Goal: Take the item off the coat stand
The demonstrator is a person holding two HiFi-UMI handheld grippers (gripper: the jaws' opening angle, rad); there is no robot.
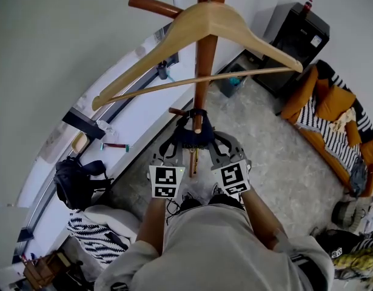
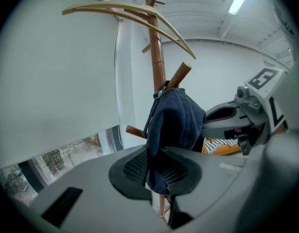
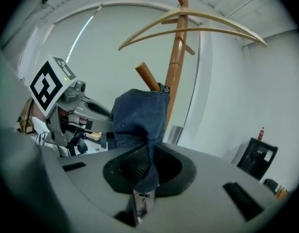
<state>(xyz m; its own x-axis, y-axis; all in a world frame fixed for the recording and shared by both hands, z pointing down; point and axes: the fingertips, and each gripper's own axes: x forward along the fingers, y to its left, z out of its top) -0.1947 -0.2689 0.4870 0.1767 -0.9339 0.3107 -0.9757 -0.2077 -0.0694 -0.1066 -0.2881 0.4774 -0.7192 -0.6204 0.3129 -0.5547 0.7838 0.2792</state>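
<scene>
Blue cap point(image 2: 178, 120), clamped — left fingers point(image 2: 133, 167), right fingers point(image 3: 133, 165)

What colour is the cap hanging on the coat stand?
Dark blue, denim-like cap; it shows clearest in the left gripper view.

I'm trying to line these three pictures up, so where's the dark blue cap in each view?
Head view: dark blue cap at centre, against the coat stand pole, below the wooden hanger.
Left gripper view: cap at centre, slightly right, hanging from a peg.
Right gripper view: cap at centre, slightly left, on the same peg.
Shared landmark: the wooden hanger, high on the pole in all three.
</scene>
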